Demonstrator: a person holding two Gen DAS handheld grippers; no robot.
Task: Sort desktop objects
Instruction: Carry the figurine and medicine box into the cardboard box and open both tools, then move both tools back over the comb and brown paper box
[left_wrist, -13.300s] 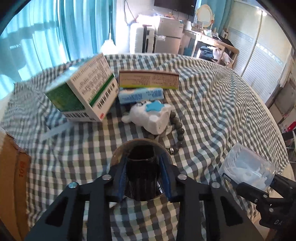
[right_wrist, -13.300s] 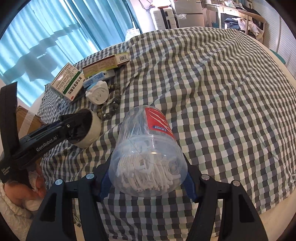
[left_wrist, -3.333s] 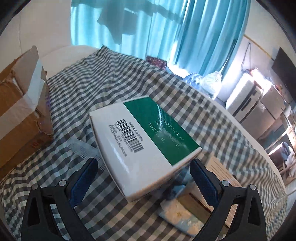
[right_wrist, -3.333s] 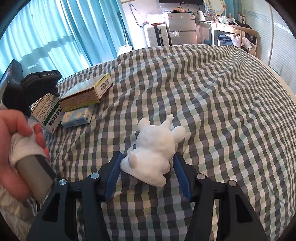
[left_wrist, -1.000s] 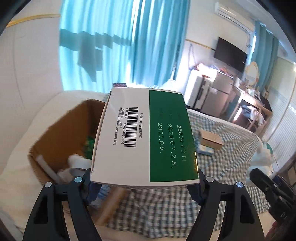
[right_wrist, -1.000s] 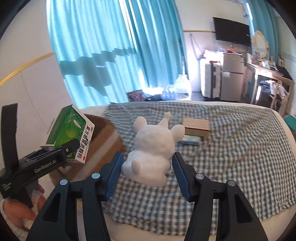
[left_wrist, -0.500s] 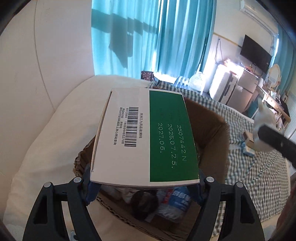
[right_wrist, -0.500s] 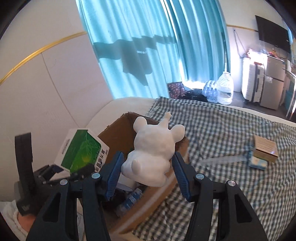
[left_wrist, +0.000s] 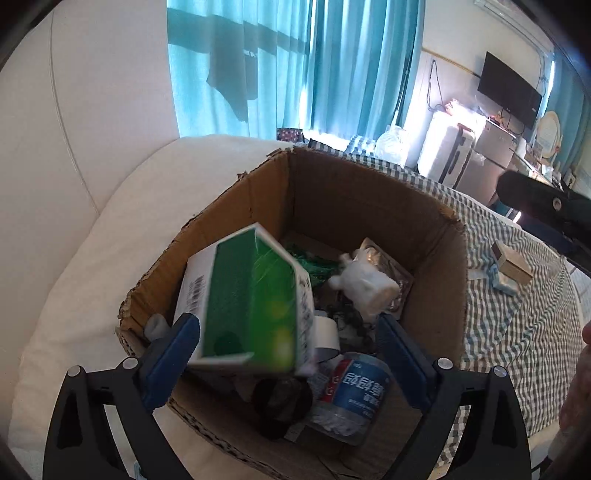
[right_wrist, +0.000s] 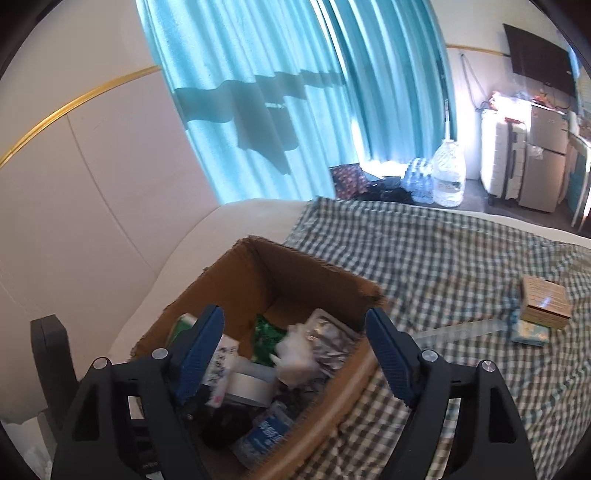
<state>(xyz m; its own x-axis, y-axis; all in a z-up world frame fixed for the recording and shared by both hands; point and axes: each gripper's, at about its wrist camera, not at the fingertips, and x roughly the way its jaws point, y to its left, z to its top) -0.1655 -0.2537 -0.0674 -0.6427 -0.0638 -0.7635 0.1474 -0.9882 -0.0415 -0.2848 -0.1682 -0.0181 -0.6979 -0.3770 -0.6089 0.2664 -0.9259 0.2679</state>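
As both grippers hang over the cardboard box (left_wrist: 369, 206), the sort looks well along.

Left wrist view: left gripper (left_wrist: 288, 354) jaws have just been opening, now spread wide; green-and-white carton (left_wrist: 247, 306) sits tilted between them, blurred, unclamped, above the box w/ its left edge just by the left pad. White toy (left_wrist: 364, 288) lies inside the box, w/ a bottle (left_wrist: 351, 391) at the near wall.

Right wrist view: right gripper (right_wrist: 295, 354) jaws have just been opening too, nothing between the pads; toy is in the box below. Left to sort: small boxes (right_wrist: 545, 306) on the checked cloth (right_wrist: 424, 258), well right of the box. Teal curtains (right_wrist: 295, 99) behind.
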